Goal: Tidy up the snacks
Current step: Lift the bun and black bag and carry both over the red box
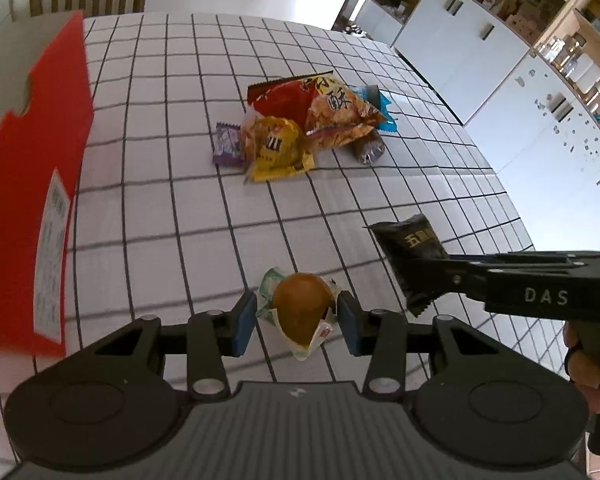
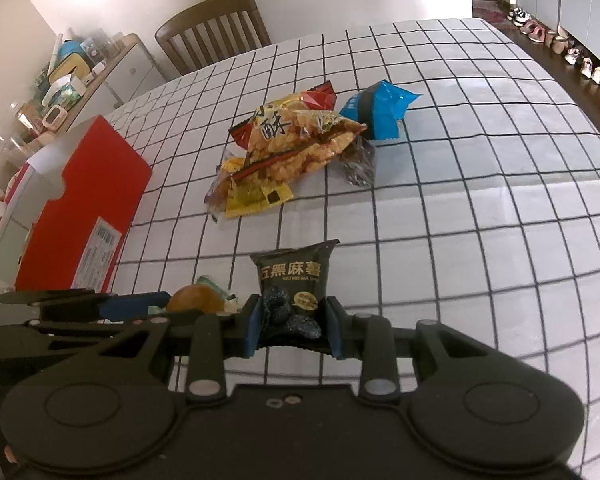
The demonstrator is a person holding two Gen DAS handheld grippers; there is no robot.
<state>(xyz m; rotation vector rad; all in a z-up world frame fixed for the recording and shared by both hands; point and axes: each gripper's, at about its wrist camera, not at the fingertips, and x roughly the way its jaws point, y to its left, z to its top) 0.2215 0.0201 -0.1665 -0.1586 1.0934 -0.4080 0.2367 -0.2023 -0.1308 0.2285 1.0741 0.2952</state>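
My left gripper (image 1: 297, 322) is shut on a wrapped brown bun (image 1: 303, 309), held above the checked tablecloth; the bun also shows in the right wrist view (image 2: 196, 299). My right gripper (image 2: 293, 330) is shut on a black snack packet (image 2: 294, 286), which also shows in the left wrist view (image 1: 414, 258), just right of the bun. A pile of snacks lies mid-table: an orange crisp bag (image 1: 340, 114), a yellow packet (image 1: 278, 150), a purple packet (image 1: 227, 145), a blue packet (image 2: 380, 110) and a clear dark packet (image 2: 358, 162).
An open red box (image 1: 32, 184) stands at the table's left side; it also shows in the right wrist view (image 2: 88, 208). A wooden chair (image 2: 212, 36) is at the far edge. White cabinets (image 1: 520, 92) stand to the right.
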